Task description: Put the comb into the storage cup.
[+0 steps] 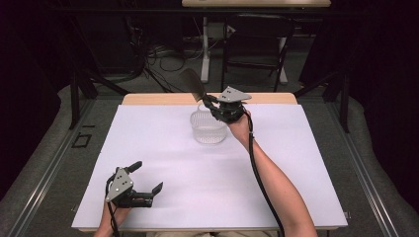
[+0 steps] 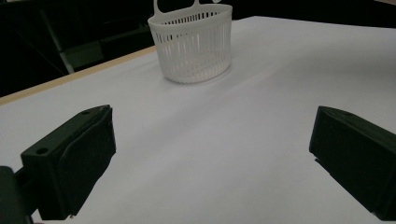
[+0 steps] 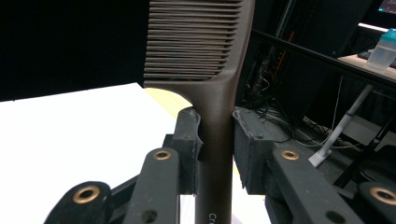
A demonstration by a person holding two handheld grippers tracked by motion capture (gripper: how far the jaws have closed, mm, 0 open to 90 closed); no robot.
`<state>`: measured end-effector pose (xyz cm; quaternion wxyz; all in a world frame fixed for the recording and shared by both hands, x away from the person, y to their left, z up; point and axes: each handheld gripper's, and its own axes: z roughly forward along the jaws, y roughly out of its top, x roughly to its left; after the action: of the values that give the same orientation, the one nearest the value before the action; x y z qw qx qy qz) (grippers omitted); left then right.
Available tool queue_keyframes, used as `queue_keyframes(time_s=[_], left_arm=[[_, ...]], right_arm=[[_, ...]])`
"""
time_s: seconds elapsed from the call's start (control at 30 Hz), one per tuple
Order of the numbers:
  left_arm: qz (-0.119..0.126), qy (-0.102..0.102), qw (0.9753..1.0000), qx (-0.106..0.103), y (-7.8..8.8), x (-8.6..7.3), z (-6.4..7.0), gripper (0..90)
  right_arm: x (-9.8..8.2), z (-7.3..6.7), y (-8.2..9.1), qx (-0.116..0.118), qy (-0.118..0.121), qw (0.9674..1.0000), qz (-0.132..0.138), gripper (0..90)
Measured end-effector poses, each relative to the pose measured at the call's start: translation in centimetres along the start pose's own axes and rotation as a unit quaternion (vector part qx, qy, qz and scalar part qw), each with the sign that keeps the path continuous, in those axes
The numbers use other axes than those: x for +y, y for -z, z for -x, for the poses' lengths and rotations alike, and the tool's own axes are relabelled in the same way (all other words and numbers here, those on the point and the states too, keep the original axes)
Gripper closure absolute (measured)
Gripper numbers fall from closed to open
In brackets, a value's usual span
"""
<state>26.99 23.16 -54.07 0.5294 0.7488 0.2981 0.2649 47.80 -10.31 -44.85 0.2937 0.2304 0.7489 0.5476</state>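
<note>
A dark brown comb point(image 3: 205, 70) stands upright between my right gripper's point(image 3: 217, 135) pads, which are shut on its handle just below the teeth. Seen from the high view, the right gripper point(image 1: 210, 102) holds that comb point(image 1: 192, 85) above the far rim of a small white slotted basket point(image 1: 208, 127) near the table's far middle. My left gripper point(image 1: 147, 176) rests low at the near left of the white table, open with nothing between its jaws. From the left gripper view the basket point(image 2: 194, 44) stands well ahead, beyond the left gripper point(image 2: 212, 149).
A white sheet point(image 1: 276, 163) covers the table; a wooden strip point(image 1: 153, 99) shows along the far edge. Beyond the table stand a dark chair point(image 1: 257, 44), table legs and floor cables. A cable runs along the person's right forearm point(image 1: 276, 187).
</note>
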Motion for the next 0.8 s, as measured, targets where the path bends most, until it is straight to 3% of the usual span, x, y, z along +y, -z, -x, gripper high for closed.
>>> queue_keyframes(time_s=[0.8], left_arm=[[-0.001,-0.001,1.0000,0.000,0.0,0.0,0.0,0.8]], right_arm=[[-1.2,-0.4,-0.7,0.020,0.012,0.9995,-0.021,72.5]])
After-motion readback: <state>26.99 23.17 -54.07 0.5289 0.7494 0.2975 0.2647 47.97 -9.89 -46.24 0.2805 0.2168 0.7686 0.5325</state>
